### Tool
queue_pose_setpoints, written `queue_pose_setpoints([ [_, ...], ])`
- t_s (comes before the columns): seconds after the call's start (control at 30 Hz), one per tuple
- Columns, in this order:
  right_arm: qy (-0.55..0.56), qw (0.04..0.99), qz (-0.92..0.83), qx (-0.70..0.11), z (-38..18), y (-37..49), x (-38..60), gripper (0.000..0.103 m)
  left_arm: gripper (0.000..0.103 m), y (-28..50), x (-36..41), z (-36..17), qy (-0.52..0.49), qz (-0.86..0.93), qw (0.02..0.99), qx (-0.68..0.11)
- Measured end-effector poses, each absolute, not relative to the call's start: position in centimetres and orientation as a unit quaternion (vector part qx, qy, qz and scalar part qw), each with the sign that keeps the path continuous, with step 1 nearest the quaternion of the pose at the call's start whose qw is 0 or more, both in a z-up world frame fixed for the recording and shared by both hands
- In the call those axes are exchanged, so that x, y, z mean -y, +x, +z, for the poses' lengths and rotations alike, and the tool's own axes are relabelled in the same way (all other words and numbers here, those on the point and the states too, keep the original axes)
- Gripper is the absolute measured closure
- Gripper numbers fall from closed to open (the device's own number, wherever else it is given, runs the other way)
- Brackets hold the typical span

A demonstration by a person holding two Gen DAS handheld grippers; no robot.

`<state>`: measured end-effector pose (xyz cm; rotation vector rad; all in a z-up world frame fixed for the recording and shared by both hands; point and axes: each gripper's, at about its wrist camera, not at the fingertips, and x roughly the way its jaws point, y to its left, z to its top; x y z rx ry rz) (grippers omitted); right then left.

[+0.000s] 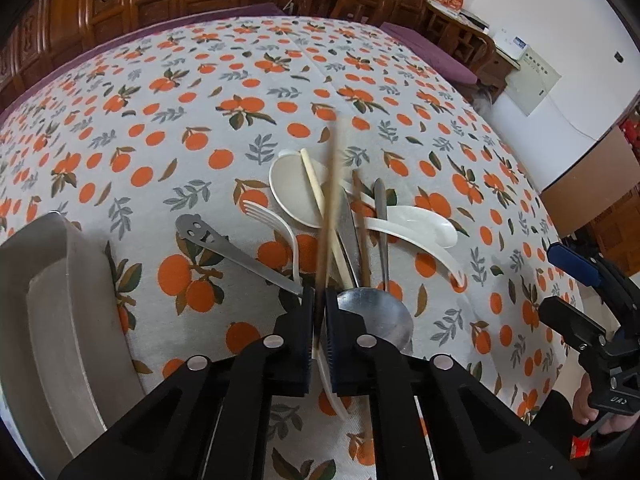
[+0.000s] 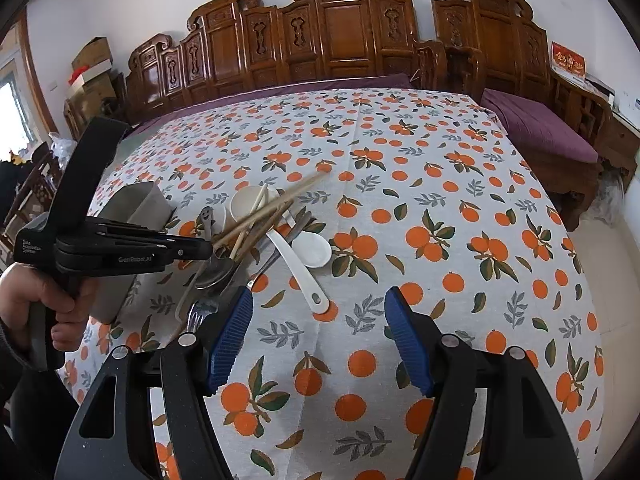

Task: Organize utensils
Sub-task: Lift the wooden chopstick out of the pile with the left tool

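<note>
Your left gripper (image 1: pixel 319 312) is clamped on a wooden chopstick (image 1: pixel 330 208), long axis running away from you, tip raised off the utensil pile (image 1: pixel 352 220). Right gripper (image 2: pixel 318 344) gapes wide, holding nothing.

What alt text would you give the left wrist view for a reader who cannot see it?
The left gripper is shut on a wooden chopstick that sticks up blurred from a pile of utensils on an orange-print tablecloth. A grey tray lies at the left edge, and the open right gripper shows at the right edge.
</note>
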<state>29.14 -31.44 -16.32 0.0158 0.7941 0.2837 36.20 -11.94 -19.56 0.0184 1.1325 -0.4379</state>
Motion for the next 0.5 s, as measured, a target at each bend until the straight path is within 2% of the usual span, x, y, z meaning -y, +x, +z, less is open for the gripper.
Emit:
queue_pose_setpoints([
  [0.5, 0.0, 0.915, 0.148, -0.374, -15.1, 28.6, 30.5, 0.032, 0.099, 31.1, 10.8, -16.1, 0.008, -0.207, 0.852, -0.481],
])
